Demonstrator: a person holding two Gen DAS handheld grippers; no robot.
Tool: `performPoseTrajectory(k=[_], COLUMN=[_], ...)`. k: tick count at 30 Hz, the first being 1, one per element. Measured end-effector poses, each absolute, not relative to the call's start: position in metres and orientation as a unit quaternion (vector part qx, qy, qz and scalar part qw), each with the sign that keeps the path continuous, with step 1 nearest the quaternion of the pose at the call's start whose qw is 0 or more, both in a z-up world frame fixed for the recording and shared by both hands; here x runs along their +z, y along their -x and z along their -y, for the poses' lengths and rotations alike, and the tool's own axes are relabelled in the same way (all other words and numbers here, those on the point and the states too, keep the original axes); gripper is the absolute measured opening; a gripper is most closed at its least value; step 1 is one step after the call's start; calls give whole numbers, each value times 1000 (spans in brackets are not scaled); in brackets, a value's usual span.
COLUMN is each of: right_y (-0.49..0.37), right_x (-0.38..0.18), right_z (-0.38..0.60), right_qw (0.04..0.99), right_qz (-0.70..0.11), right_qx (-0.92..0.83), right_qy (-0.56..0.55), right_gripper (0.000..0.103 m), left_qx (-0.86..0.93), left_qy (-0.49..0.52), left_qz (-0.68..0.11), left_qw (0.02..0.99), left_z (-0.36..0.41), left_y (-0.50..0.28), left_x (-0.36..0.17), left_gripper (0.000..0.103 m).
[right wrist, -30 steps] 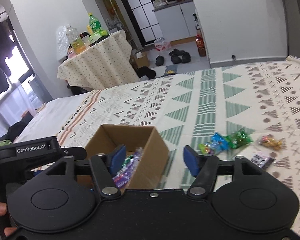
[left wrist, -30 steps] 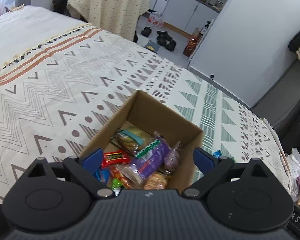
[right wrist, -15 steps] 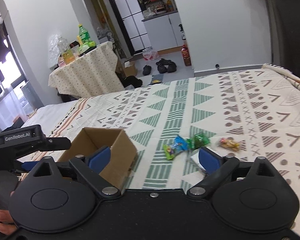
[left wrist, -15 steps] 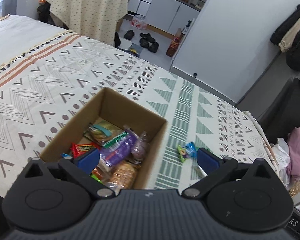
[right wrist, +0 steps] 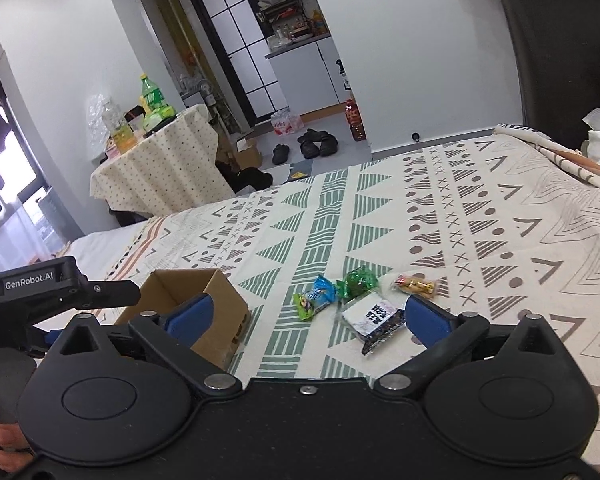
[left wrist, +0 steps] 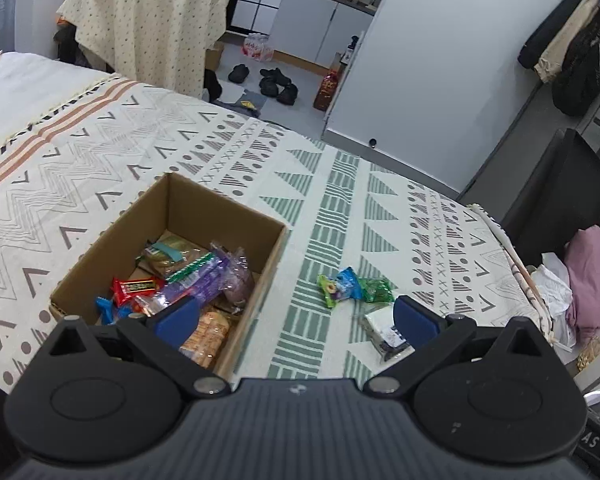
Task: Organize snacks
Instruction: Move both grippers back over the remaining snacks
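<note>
The right hand-held gripper is wide open with nothing between its blue pads; its jaws have just been opening. The left hand-held gripper is wide open and empty too. Closest to the right one, on the bed, lies a flat white and black packet. It looks thin, light and crinkly, so it may slide on the blanket; I think it is best to pinch it across its short sides, or by a sealed end. Just past it sit a blue and green candy and a green candy, touching or nearly so, and a small yellow snack a little to the right. They look small, soft and easy to squash, so a gentle squeeze in the middle should do. To the left stands the cardboard box, open on top. It already holds many snacks, like a purple packet and a red candy bar. Four snacks are not yet in the box.
</note>
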State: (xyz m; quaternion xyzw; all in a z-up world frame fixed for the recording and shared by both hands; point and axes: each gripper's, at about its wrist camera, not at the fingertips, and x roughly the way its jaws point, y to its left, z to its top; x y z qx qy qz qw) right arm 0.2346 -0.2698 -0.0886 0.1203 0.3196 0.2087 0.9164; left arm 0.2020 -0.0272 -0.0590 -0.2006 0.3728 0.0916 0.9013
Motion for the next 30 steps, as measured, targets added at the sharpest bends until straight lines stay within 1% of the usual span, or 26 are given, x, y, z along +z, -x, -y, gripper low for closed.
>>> performPoseTrajectory(k=[12, 22, 28, 30], right_y=[-237, -255, -272, -279], right_x=[-100, -113, -122, -127], right_z=[298, 301, 301, 302], right_qw=[912, 910, 904, 902], right_qz=[-338, -357, -375, -383], right_qx=[190, 172, 175, 173], right_qy=[-133, -125, -106, -103], right_gripper=[103, 102, 90, 84], left_qx=[86, 75, 74, 73], left_qy=[191, 203, 219, 220], left_qz=[-377, -390, -399, -404], left_qw=[902, 895, 887, 885], left_z=[49, 63, 74, 79], left_y=[-213, -241, -264, -271], left_x=[-66, -86, -104, -110], left_gripper=[103, 101, 99, 97])
